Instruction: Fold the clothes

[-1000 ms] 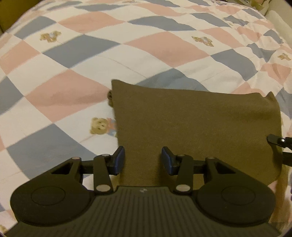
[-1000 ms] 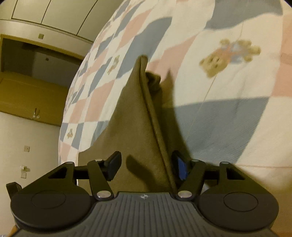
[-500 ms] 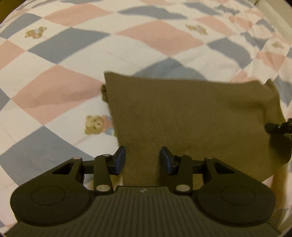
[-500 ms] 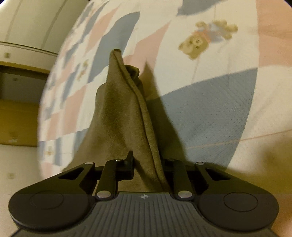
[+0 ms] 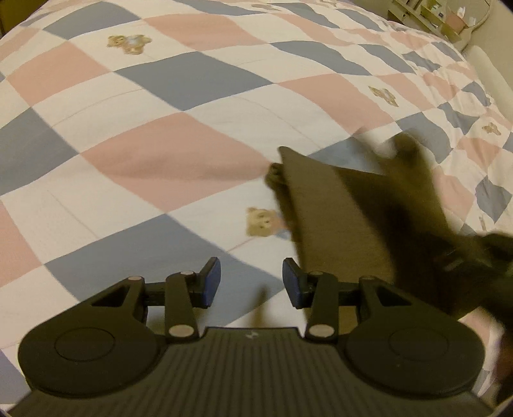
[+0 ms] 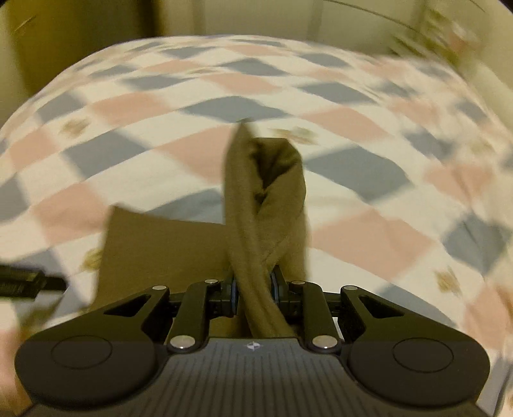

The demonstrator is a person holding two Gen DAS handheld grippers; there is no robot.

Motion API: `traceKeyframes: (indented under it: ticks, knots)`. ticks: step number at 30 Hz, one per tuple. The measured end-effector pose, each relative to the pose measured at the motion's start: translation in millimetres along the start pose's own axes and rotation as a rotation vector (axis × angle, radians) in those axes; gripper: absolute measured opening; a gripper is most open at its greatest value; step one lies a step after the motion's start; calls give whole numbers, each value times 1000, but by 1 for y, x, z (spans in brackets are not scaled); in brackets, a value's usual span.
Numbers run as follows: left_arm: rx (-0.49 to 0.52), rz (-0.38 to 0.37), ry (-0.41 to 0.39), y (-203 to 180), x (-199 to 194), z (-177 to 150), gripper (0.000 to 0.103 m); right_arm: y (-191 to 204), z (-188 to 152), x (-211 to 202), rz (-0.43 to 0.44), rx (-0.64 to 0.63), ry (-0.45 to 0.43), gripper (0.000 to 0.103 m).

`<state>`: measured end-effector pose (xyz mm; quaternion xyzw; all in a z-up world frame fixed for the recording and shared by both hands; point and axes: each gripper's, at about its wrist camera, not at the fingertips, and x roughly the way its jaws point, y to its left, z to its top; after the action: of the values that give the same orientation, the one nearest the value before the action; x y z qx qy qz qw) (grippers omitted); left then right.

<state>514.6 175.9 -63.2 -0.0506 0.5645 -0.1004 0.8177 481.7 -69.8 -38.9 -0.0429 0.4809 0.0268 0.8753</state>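
In our left wrist view, our left gripper (image 5: 251,282) has its two blue pads spread wide with nothing between them. It hangs over the checked quilt (image 5: 160,154), and the left edge of the brown cloth (image 5: 346,218) lies just to the right of the right pad. From here we see the cloth flat on the bed, with one part lifted up at the right side, dark and blurry. We also see a little teddy bear picture (image 5: 261,221) on the quilt, touching the cloth's left edge, and some shelves (image 5: 433,12) past the far right corner of the bed.

Our right wrist view shows what the left one cannot. Our right gripper (image 6: 253,293) is squeezed tight on a bunched fold of the brown cloth (image 6: 266,205), which rises up and away from the pads like a twisted rope. The flat part of the cloth lies to the left, below it. This view is blurry.

To the left and far side of the cloth the quilt is wide and bare. The bed ends at the far side, by a wall.
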Motion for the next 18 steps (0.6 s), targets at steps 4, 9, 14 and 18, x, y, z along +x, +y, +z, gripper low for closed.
traceKeyframes:
  ticks: [4, 9, 14, 18]
  knots:
    - [-35, -26, 27, 17, -2, -3, 37, 52, -13, 38, 86, -104, 78, 48]
    - [-97, -166, 52, 14, -2, 1, 37, 35, -23, 42, 221, 40, 97, 75]
    - [-168, -401, 93, -16, 16, 10, 46, -14, -24, 22, 308, 248, 47, 73]
    - [-250, -469, 155, -32, 48, 10, 53, -55, -27, 7, 362, 411, 9, 73]
